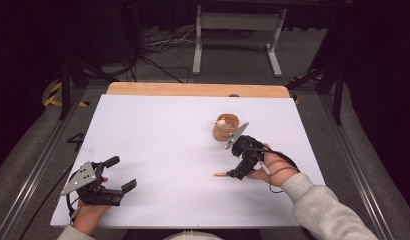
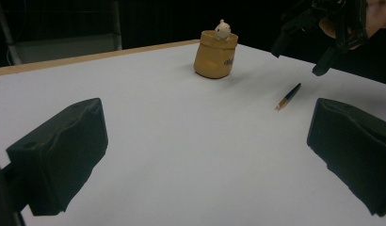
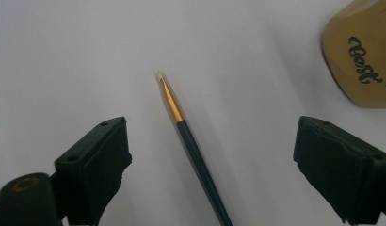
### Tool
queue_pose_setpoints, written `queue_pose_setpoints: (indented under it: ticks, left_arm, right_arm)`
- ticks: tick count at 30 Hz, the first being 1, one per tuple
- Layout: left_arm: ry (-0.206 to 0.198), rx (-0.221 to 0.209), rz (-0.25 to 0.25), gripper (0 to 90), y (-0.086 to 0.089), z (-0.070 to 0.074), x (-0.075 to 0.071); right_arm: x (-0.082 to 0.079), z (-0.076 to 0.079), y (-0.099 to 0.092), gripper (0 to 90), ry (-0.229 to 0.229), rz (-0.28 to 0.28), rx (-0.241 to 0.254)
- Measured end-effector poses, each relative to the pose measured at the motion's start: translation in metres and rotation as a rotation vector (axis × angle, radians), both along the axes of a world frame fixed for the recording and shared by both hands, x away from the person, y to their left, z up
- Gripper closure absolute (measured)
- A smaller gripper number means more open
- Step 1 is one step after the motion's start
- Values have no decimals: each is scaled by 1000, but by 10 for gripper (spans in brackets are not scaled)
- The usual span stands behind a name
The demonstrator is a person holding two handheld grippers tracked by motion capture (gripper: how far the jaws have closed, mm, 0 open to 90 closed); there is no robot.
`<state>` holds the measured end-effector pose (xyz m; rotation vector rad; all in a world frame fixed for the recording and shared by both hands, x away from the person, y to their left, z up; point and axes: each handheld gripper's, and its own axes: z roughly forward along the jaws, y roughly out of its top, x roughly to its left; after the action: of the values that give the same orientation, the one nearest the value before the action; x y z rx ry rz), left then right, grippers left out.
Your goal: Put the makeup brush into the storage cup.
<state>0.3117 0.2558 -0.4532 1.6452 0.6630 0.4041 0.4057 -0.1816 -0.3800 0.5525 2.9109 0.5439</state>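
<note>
A tan pot with a small white figure in it is seen on the white table.
A pencil is seen lying flat between the spread jaws of the right gripper, untouched, near the pot. The left gripper is held wide apart, empty, well away.

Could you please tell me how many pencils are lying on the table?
1: the pencil lies on the white table, between the open right gripper jaws.
</note>
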Motion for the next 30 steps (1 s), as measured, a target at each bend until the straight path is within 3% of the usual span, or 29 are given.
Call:
queue_pose_setpoints:
  ticks: [20,28,30]
  left_arm:
    - [5,-3,5,1,0,0,0]
    - [5,0,2,1,1,0,0]
    - [5,0,2,1,1,0,0]
  right_arm:
    - [1,-31,9,159,57,14,-40]
    - [2,-36,12,222,74,24,-61]
    - [2,-37,14,279,78,34,-72]
